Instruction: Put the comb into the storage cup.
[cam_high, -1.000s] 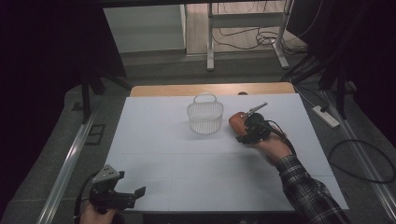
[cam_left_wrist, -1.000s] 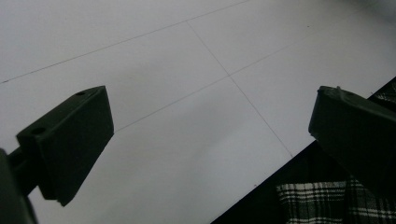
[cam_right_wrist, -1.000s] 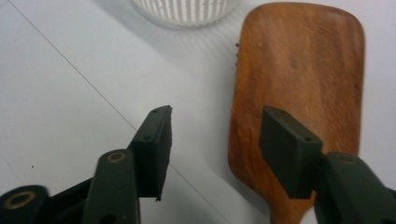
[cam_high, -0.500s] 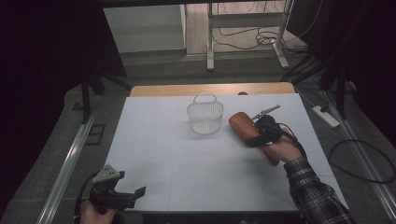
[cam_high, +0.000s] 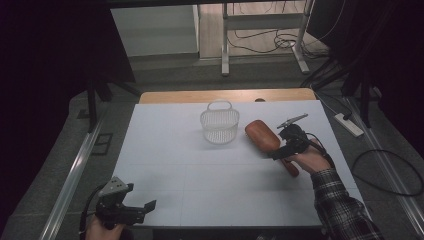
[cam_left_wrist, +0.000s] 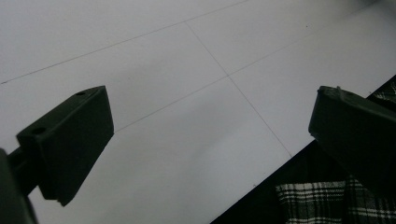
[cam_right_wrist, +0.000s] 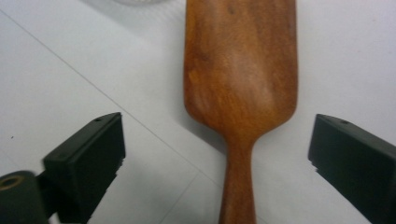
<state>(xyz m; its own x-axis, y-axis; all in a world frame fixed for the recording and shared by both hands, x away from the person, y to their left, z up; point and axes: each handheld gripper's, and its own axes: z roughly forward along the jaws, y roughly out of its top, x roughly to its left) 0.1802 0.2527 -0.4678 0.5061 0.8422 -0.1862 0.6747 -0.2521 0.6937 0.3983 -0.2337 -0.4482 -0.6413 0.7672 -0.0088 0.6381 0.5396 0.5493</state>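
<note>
- The wooden paddle (cam_high: 263, 136) lies flat on the white table (cam_high: 200, 185), just right of the wire basket (cam_high: 219, 125) and apart from it — blade toward the far side, handle running back toward the person's right hand.
- In the right gripper view the paddle (cam_right_wrist: 240, 79) sits between the jaws at the point where the blade narrows into the handle.
- The right gripper (cam_high: 280, 152) is released: its jaws have just been opening, and neither pad touches the wood, with clear table showing on both sides of the neck.
- The left gripper (cam_high: 142, 207) rests at the near left corner of the table, jaws spread wide with nothing between them — bare table beneath.
- Handling, as a judgement: solid wood, so stiff and not fragile, likely of moderate weight with most of it in the blade.
- The finish looks smooth, so it may slip or swing under a light pinch.
- Best hold is probably across the neck or upper handle, narrow enough for the jaws and close to the heavy end; the blade looks too wide to span.
</note>
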